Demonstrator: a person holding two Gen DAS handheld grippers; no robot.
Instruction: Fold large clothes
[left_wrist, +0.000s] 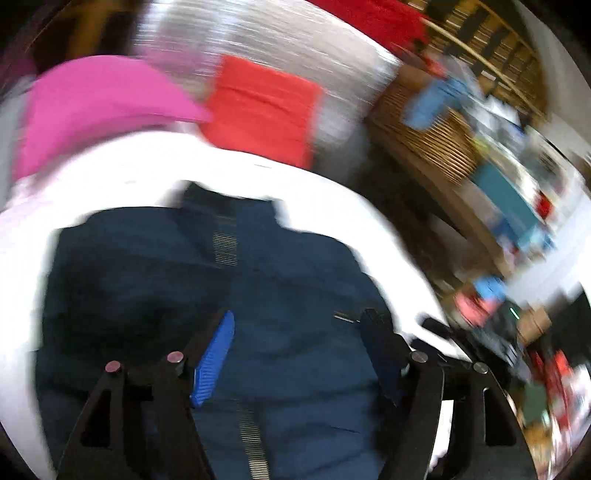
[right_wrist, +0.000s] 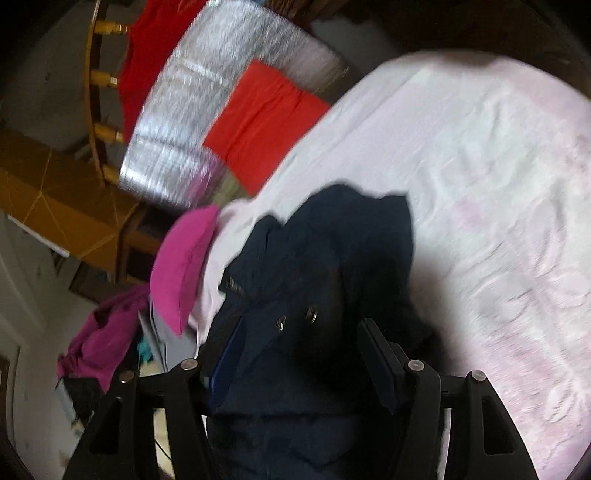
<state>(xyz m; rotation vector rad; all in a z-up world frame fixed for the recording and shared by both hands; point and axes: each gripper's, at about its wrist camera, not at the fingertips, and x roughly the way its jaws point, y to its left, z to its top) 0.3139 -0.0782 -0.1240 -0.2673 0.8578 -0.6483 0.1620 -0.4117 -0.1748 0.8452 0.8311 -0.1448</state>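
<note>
Navy cloth, heavy and matte, lies bunched on a white sheet (right_wrist: 480, 155): a jacket (left_wrist: 207, 280) with a pale ribbed zip running down its front and two metal snaps near the right gripper. Left view is smeared by motion blur, so fine texture is lost there.

Left gripper (left_wrist: 295, 350): fingers spread wide above the jacket, one blue ribbed pad facing inward, bare cloth showing between them, nothing pinched.

Right gripper (right_wrist: 291, 358): black fingers stand apart with a thick fold of jacket filling the gap. Cloth hides the left pad, so whether the pads press on it cannot be told.

Sheet is crinkled, faintly pink-patterned, and covers a wide bed-like surface. A magenta cushion (right_wrist: 184, 266) sits at its edge, just beside the jacket. Beyond it a silver, foil-like quilted mat (right_wrist: 177, 129) carries a flat red folded cloth (right_wrist: 262, 125), squarish with one crease. More red fabric (right_wrist: 155, 51) hangs behind, against turned wooden spindles (right_wrist: 103, 79).

Purple cloth (right_wrist: 99, 347) is heaped low off the bed's side. In the left view a slatted wooden unit (left_wrist: 436, 144) stands to the right with cluttered, blurred items on it, among them something blue (left_wrist: 432, 103). Floor beside it is dark.
</note>
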